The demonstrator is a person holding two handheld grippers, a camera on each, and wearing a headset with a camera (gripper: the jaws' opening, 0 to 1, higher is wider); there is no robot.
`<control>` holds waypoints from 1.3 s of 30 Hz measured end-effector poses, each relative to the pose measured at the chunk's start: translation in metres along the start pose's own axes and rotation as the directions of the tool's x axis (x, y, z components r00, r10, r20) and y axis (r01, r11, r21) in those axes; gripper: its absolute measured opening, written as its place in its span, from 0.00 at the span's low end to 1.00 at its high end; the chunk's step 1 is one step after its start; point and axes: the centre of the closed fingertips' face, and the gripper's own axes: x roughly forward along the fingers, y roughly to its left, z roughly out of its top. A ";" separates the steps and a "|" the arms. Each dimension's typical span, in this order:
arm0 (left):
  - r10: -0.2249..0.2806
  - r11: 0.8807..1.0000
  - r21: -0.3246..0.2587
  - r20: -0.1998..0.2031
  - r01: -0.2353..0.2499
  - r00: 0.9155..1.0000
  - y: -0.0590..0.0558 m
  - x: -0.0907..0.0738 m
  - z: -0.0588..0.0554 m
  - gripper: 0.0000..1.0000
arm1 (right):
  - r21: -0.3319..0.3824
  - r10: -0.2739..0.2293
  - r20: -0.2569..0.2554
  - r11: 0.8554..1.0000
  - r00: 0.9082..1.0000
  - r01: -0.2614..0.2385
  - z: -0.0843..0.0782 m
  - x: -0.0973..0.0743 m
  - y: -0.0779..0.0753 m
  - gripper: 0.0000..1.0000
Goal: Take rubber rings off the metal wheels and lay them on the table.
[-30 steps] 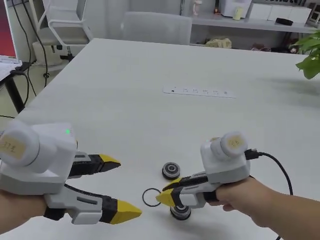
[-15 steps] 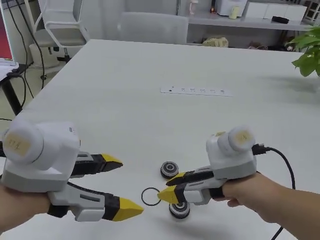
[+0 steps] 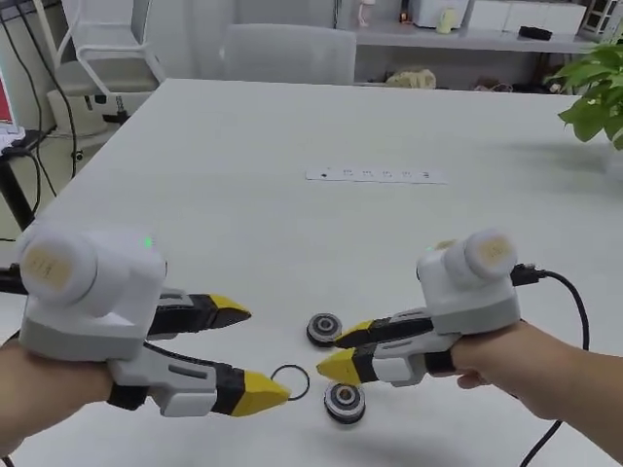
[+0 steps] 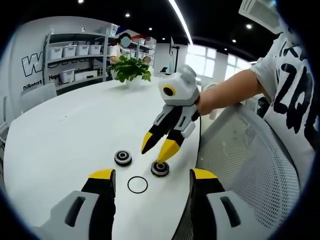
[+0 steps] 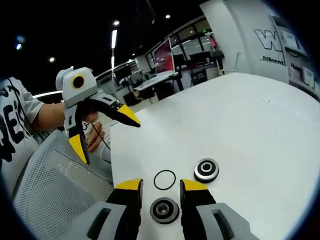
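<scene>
1. Head view: a pale sticker on the round cap of the left tongs [image 3: 255, 355] is too blurred to read. These tongs are spread wide and hold nothing. The rubber ring [image 3: 290, 381] lies flat on the table [image 3: 243, 175], just beside their lower tip. The right tongs [image 3: 334, 352] are parted a little and empty, with their tips between the far wheel [image 3: 324, 329] and the near wheel [image 3: 345, 402]. The right hand [image 3: 496, 365] grips its handle from the lower right, and the two pairs of tips point toward each other.
2. Left gripper view: the back wall [image 4: 31, 64] shows a large "W". The person's white shirt [image 4: 292, 95] bears big black letters that I can read only in part. The rubber ring lies between the spread jaws, just past their tips. The right tongs slant down with their tips over the near wheel.
3. Right gripper view: another wall shows a "W" above smaller, unreadable lettering. The near wheel sits between the slightly parted jaws. The rubber ring lies just beyond the tips, and the far wheel lies off the right tip. The left tongs are held up, gaping.
</scene>
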 end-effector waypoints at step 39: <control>-0.119 0.991 0.042 -0.137 0.126 0.983 -0.007 0.049 -0.017 0.40 | -0.109 -0.035 -0.120 0.994 0.992 0.022 -0.036 -0.024 -0.011 0.28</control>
